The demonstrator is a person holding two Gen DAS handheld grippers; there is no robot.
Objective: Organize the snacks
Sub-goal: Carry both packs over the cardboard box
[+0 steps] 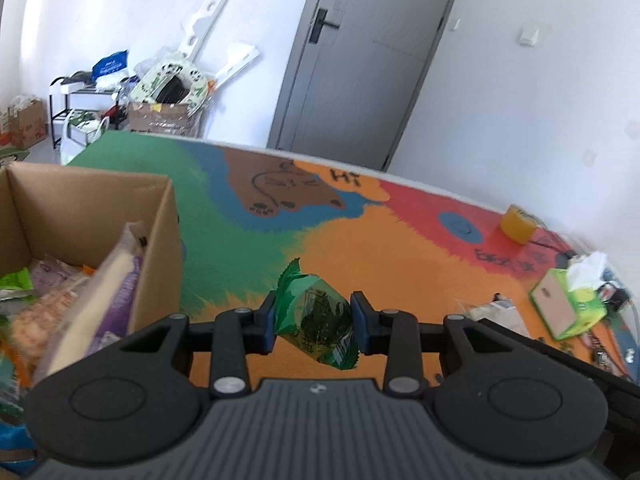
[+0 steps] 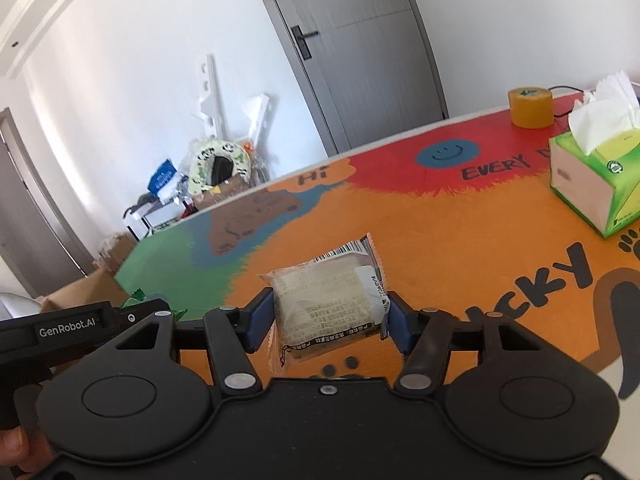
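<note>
Now, left gripper (image 1: 313, 318): pads clamped on green snack packet (image 1: 316, 312).
Right gripper (image 2: 328, 316): half-spread fingers pinching clear wrapped cake (image 2: 326, 300).
Cardboard box (image 1: 160, 216): left of left fingers.

Counts on and around the colourful table (image 2: 460, 240)

On the table: 1 green snack packet (image 1: 316, 316), 1 clear snack packet (image 2: 328, 308), 1 tissue box (image 2: 596, 184), 1 roll of tape (image 2: 530, 107). At its left end: 1 cardboard box (image 1: 92, 208) with several snack bags, too jumbled to count. Behind the table: 1 grey door (image 2: 360, 48).
</note>
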